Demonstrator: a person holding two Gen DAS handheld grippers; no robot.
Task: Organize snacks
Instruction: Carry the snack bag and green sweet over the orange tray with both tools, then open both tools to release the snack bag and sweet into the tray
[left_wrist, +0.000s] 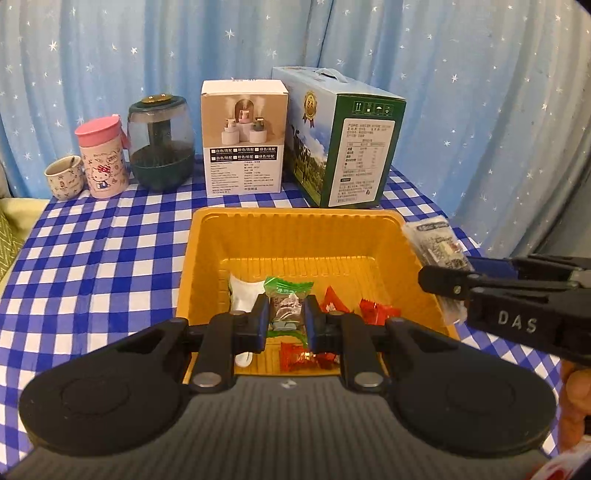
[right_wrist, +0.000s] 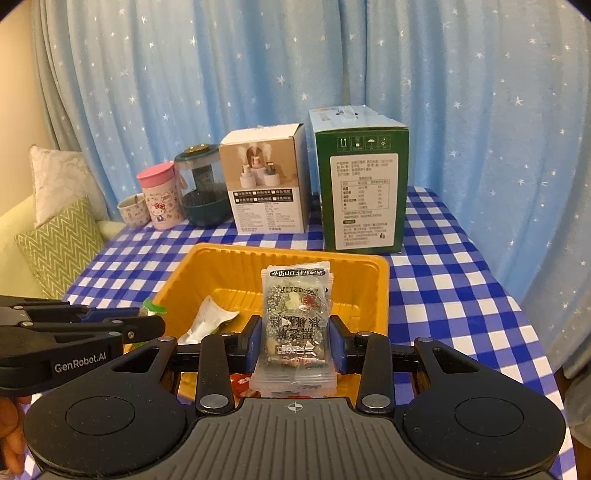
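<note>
The left gripper (left_wrist: 286, 315) is closed on a small green-wrapped snack (left_wrist: 287, 295), its jaws pinching the packet across the middle, with the crimped green top standing above the pads. The right gripper (right_wrist: 294, 341) is closed on a larger clear snack packet (right_wrist: 295, 325), printed in black and showing mixed pieces inside; the jaws press its two long edges about halfway down. Both packets look light and soft, with thin, slick film that would crumple and could slide, so a hold across the filled middle seems safer than one on the flat sealed ends. The contents may crush under a hard squeeze. Both grippers tilt downward, side by side, over the near edge of a yellow plastic tray (left_wrist: 295, 225) on a blue and white checked tablecloth (left_wrist: 110, 258). A person's fingers show at the frame edges. In the tray lie red-wrapped sweets (left_wrist: 376, 310) and a white packet (left_wrist: 243, 291). Behind it stand a white carton (left_wrist: 243, 144), a green carton (left_wrist: 354, 147), a dark humidifier (left_wrist: 160, 144), a pink cup (left_wrist: 103, 158) and a small mug (left_wrist: 64, 177), before a blue starred curtain (left_wrist: 480, 92).
</note>
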